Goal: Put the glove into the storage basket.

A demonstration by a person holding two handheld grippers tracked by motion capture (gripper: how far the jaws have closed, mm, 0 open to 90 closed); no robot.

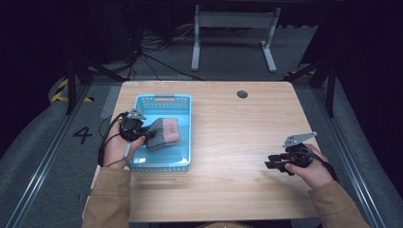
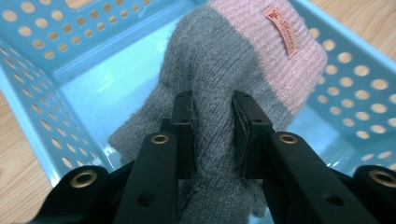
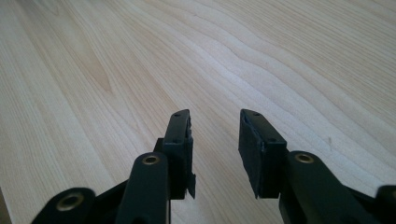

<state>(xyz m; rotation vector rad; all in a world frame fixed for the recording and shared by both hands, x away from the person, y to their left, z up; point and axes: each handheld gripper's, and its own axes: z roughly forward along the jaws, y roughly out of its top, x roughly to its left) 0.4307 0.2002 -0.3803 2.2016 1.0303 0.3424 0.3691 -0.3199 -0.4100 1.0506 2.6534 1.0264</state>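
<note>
The blue basket's perforated walls (image 1: pixel 161 99) are hemming in the left gripper (image 1: pixel 148 134) on every side, so only the way up is staying free. The grey-and-pink glove (image 1: pixel 164 132) is taking up the basket's middle. Around the right gripper (image 1: pixel 273 165), bare bench (image 1: pixel 237 128) is lying open, unobstructed towards the basket.

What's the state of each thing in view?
Glove: held over the basket's floor, pinched at its grey part.
Basket: upright on the table, nothing else inside.
Left hand-held gripper: shut on the glove.
Right hand-held gripper: open, nothing between its jaws, over bare table.
</note>
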